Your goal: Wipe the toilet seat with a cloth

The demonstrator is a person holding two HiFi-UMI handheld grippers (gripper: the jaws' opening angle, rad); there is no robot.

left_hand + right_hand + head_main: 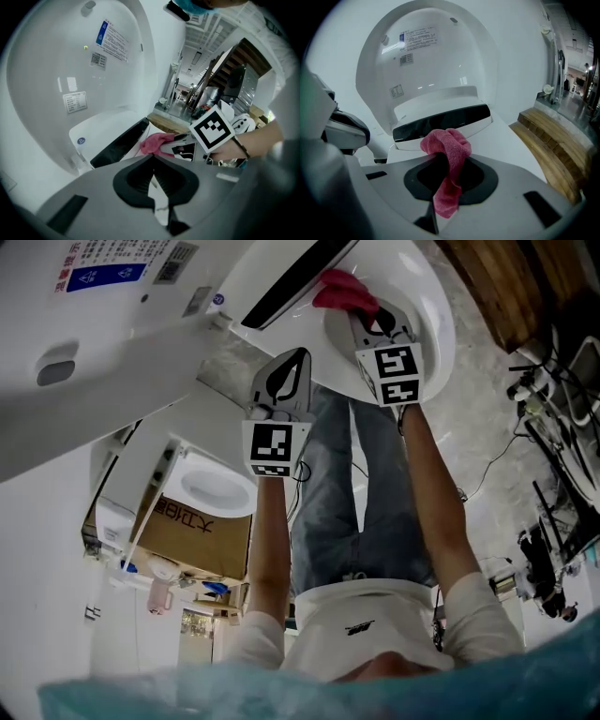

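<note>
Cloth point(446, 143) pinched between right tool point(451, 174) jaws

Off to the side there's a cardboard box point(202, 532) with a white bowl point(217, 488) right up against it, and a pink jug point(159, 594) near the box. A wooden bench point(553, 145) runs along the right. There's a tangle of cables point(548, 442) and some dark gear point(553, 540) on the pale speckled floor point(469, 451), plus metal railings point(560, 70) further back.
</note>
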